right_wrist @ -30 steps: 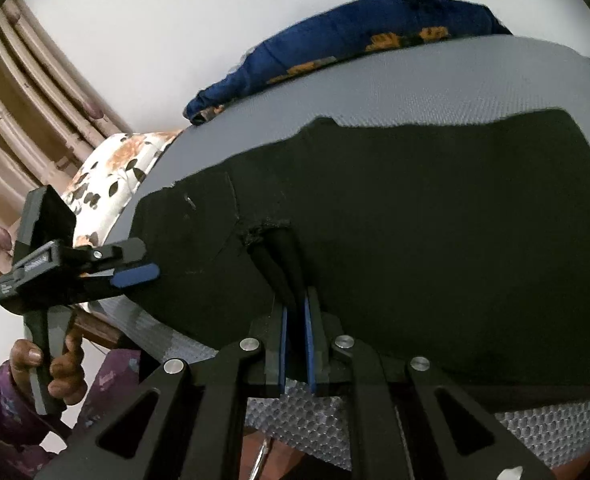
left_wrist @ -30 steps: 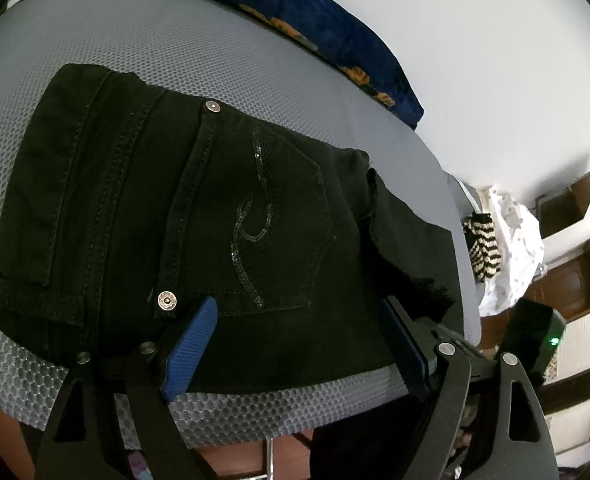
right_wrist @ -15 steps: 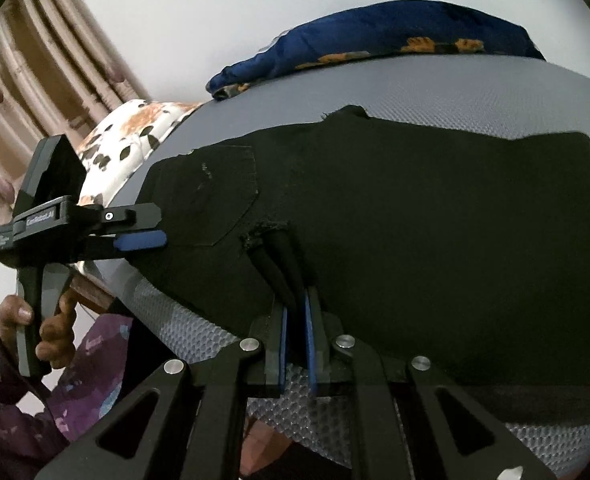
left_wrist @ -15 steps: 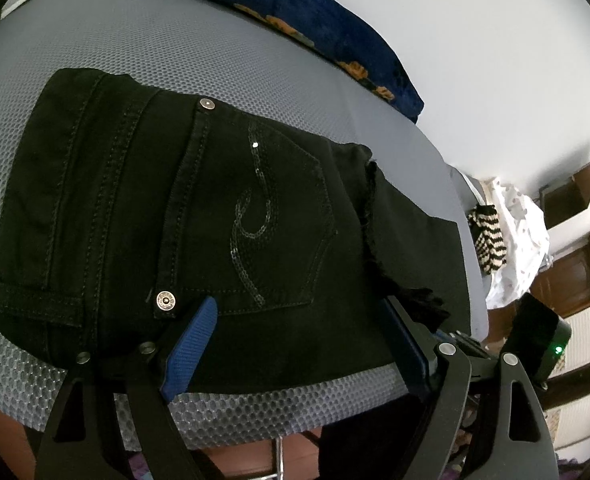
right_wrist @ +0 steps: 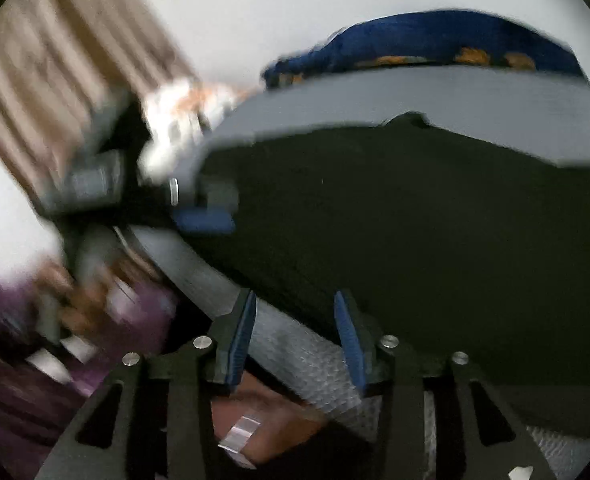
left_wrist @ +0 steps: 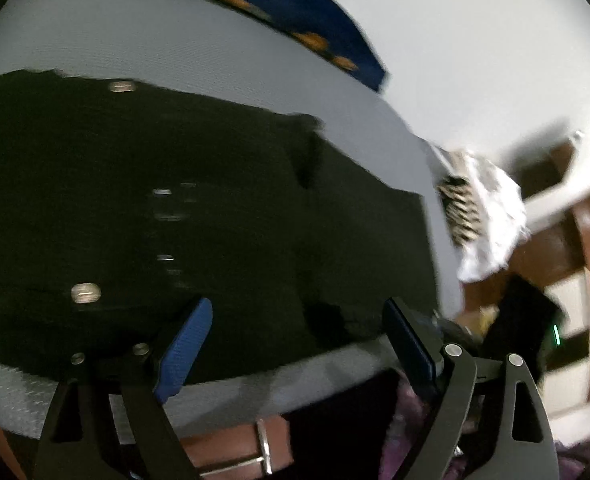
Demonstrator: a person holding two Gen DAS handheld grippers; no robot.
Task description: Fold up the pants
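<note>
Across the grey mesh-textured bed point(left_wrist: 95, 40), the black pants point(left_wrist: 143, 208) lie flat as a folded block, filling most of the middle and reaching close to the near edge. In my judgement they sit this near the edge so both tools can reach the hem side without stretching over the mattress. The cloth looks like heavy denim: matte, stiff enough to hold a straight fold line, with a narrower layer lying on the right part in the left wrist view. The same dark slab fills the right wrist view point(right_wrist: 415, 220), its far edge slightly notched. A blue blanket with orange flowers point(left_wrist: 315, 20) is bunched along the far side against the white wall, soft and rumpled, well apart from the pants. A white and striped heap of cloth point(left_wrist: 483, 216) lies off the bed's right end.

The left tool point(left_wrist: 297, 332) hovers over the near edge of the pants with its jaws wide, gripping nothing; its blue pads are ribbed. The right tool point(right_wrist: 295, 320) is likewise spread and empty, just off the bed's near edge. Metal rivets point(left_wrist: 85, 293) glint on the denim, smeared by motion blur, so finer stitching cannot be made out.
</note>
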